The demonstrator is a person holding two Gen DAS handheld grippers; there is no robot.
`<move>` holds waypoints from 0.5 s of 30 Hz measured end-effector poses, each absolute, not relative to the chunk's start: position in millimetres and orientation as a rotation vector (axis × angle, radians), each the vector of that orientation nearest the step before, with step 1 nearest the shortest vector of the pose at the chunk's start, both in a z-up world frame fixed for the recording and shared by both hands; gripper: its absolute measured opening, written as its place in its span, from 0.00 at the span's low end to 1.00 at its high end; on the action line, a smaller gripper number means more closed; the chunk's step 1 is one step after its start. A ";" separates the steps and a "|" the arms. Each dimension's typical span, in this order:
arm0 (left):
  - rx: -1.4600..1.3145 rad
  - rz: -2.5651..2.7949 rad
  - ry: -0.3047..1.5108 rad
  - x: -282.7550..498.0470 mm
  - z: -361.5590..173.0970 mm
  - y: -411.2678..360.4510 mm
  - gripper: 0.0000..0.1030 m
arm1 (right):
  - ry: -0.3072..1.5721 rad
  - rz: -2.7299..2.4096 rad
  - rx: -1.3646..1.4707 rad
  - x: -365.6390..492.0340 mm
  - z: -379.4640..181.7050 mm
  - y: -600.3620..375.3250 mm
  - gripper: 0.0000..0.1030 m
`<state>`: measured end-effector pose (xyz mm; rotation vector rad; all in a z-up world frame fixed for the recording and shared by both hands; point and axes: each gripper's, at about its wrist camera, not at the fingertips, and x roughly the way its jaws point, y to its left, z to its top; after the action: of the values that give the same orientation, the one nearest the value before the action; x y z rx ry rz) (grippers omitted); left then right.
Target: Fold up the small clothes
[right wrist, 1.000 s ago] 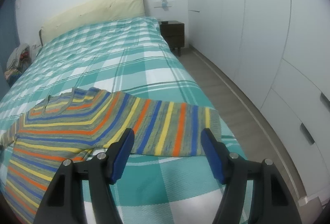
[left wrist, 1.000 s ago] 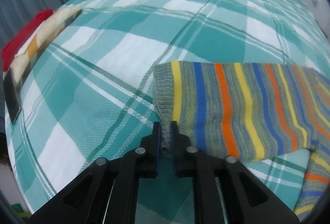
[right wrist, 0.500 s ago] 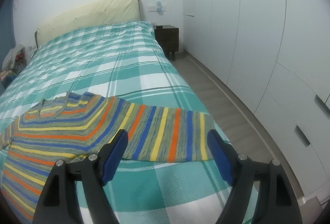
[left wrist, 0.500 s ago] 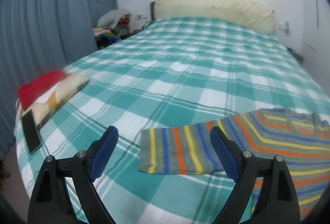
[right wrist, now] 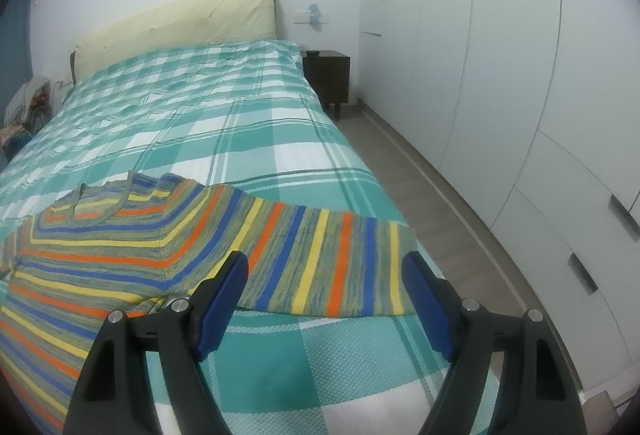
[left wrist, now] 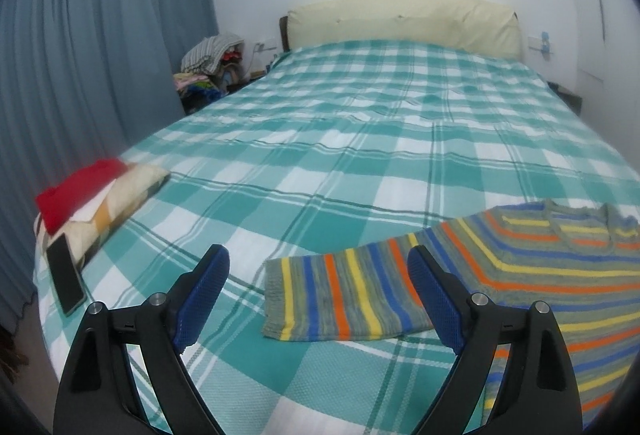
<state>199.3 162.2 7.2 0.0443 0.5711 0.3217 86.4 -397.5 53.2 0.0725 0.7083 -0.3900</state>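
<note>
Left wrist view: the striped knit sweater (left wrist: 500, 275) lies flat on the teal plaid bed (left wrist: 360, 139), sleeves spread for folding; both the left gripper (left wrist: 318, 299) and right gripper (right wrist: 324, 299) hover, jaws wide and empty.

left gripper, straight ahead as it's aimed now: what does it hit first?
Most likely the striped sweater's sleeve, lying flat on the plaid bedspread between the open fingers of the left gripper. Depth is unclear; it could land on bedspread just short of the cuff.
</note>
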 end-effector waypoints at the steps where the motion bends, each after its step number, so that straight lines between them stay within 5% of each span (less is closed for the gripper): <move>1: 0.050 0.323 0.570 199.4 7.3 161.2 0.89 | 0.708 -0.390 0.074 86.3 53.1 -397.8 0.76; 9: 0.081 0.343 0.574 200.7 4.9 160.4 0.90 | 0.709 -0.366 0.128 86.0 55.5 -411.5 0.76; 15: 0.060 0.341 0.578 203.9 5.2 162.7 0.90 | 0.626 -0.431 0.480 71.6 67.5 -520.7 0.77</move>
<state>203.9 162.7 5.2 0.0600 0.5784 0.3411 71.6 -520.7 67.5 0.4797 0.6261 -0.4307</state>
